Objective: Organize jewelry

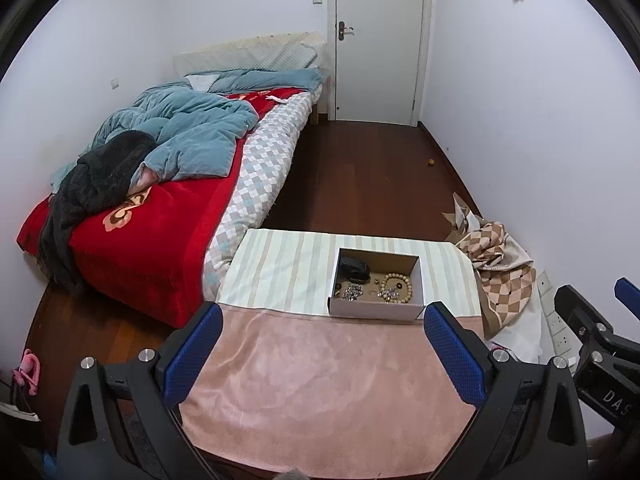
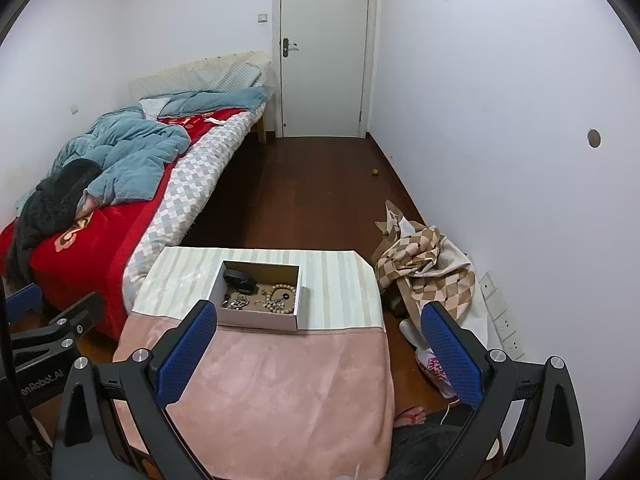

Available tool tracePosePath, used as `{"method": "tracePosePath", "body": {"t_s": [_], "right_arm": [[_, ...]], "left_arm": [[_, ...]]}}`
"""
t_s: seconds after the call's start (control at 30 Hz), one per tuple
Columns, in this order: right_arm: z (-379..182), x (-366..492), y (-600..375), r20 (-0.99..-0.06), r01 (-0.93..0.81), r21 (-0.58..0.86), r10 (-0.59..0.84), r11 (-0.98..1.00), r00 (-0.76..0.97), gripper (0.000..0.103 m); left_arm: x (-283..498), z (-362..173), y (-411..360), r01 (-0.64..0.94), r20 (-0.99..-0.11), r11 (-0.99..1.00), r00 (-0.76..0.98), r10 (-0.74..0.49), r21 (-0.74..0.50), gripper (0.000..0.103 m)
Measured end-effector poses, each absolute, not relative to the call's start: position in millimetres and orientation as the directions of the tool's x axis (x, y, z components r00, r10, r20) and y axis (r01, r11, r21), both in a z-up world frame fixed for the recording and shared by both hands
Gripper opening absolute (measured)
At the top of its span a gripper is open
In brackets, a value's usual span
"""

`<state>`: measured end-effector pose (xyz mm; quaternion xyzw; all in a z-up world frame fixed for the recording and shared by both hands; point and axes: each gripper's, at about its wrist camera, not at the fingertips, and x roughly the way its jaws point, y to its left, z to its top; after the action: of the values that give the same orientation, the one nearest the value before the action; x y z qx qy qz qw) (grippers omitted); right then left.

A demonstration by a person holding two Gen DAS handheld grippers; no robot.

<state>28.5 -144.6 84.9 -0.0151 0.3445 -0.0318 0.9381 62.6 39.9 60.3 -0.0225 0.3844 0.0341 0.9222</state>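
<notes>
A shallow white cardboard box (image 1: 416, 264) (image 2: 262, 322) stands on the striped far half of a small table. Inside it lie a wooden bead bracelet (image 1: 398, 286) (image 2: 282, 292), a silvery chain heap (image 1: 352, 292) (image 2: 238, 302), a black case (image 1: 354, 269) (image 2: 239, 279) and small pieces. My left gripper (image 1: 322, 354) is open and empty, above the pink cloth (image 1: 320, 380) in front of the box. My right gripper (image 2: 320, 354) is open and empty, also short of the box, its right finger past the table's right edge.
A bed (image 1: 160, 184) with red blanket and blue quilt lies left of the table. A checkered cloth pile (image 1: 500, 264) (image 2: 424, 268) lies on the wooden floor at right by the wall. A white door (image 1: 378, 40) is at the far end.
</notes>
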Motion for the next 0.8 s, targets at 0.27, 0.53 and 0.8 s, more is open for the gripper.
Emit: {"method": "tracePosePath", "body": {"t_s": [0.27,0.53,0.8], "right_arm": [[76,65,-137,-0.67,0.058,-0.084,-0.1,0.995,0.736,0.103],[56,91,-138,-0.718,0.057,-0.094,-0.107,0.994,0.688,0.103],[46,101,-137,-0.735,0.056,-0.103,-0.114,0.993,0.669,0.103]], "left_arm": [[90,50,35,-0.083,-0.733,0.996,0.677,0.064,0.01,0.103],[110,32,33,-0.074,-0.774,0.996,0.629,0.077,0.039,0.103],[114,28,34,-0.078,-0.782,0.997,0.62,0.068,0.025,0.103]]}}
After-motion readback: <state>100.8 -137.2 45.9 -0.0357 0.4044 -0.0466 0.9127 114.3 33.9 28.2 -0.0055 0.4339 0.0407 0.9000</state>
